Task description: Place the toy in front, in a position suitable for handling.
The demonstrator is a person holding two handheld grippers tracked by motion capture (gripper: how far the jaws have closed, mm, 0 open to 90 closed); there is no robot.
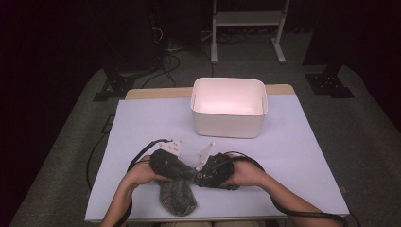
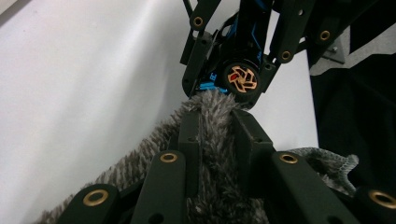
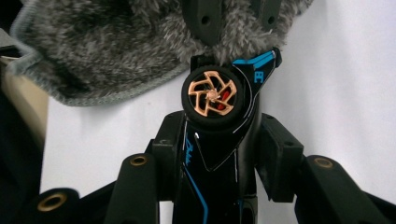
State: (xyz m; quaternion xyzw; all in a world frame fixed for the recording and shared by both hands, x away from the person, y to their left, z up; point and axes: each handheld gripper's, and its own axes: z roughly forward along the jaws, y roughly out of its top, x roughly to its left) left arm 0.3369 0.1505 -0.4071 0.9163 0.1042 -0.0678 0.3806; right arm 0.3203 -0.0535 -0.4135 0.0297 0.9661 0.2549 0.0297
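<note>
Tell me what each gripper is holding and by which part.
The left gripper pinches the grey fuzzy cloth at its edge nearest the toy. The right gripper clamps the black toy car across its body, just behind a gold-spoked wheel.

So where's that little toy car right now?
The toy car is clamped in the right gripper near the table's front edge, its nose touching the fuzzy grey cloth that the left gripper pinches, with the white bin beyond.

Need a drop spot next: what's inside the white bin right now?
The white bin shows bare pale inner walls and floor, with nothing visible inside. Its near wall hides the front strip of the floor, so that part cannot be checked.
</note>
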